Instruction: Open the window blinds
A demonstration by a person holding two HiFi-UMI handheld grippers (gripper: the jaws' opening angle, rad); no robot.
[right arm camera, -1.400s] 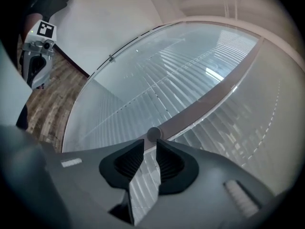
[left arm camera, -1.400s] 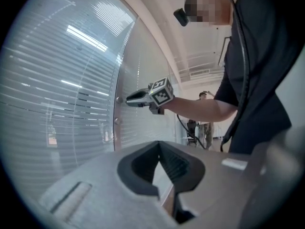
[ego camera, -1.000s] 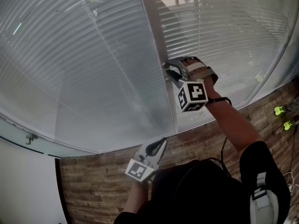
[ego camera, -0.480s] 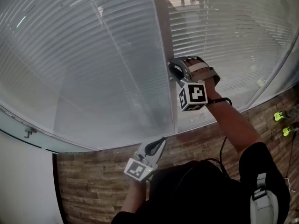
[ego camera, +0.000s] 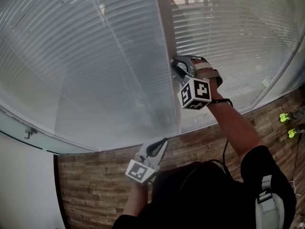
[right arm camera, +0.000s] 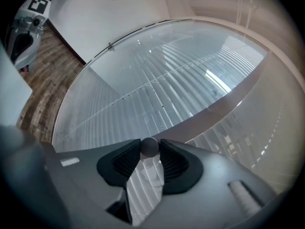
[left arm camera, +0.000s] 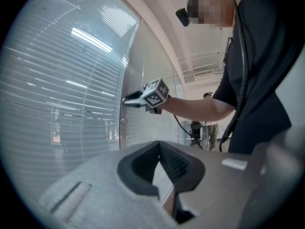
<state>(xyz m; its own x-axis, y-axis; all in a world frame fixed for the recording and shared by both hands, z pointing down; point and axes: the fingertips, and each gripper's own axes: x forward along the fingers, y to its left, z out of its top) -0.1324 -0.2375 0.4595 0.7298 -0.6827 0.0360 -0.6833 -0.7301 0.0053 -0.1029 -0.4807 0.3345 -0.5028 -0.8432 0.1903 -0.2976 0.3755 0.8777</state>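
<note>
Your right gripper (ego camera: 175,67) meets the upright frame post (ego camera: 164,42) at centre frame. Its jaws hide the small dark knob (right arm camera: 149,146) from the head view. Only the right gripper view shows the jaws, which have just been closing, now clamped on that ball. The window blinds (ego camera: 95,70) fill the upper frame on both sides of the post, with the outdoors faintly showing through the slats at top right. Your left gripper (ego camera: 162,144) hangs at lower centre over the wood-plank floor (ego camera: 95,185), jaw tips together, empty and clear of the blinds.
</note>
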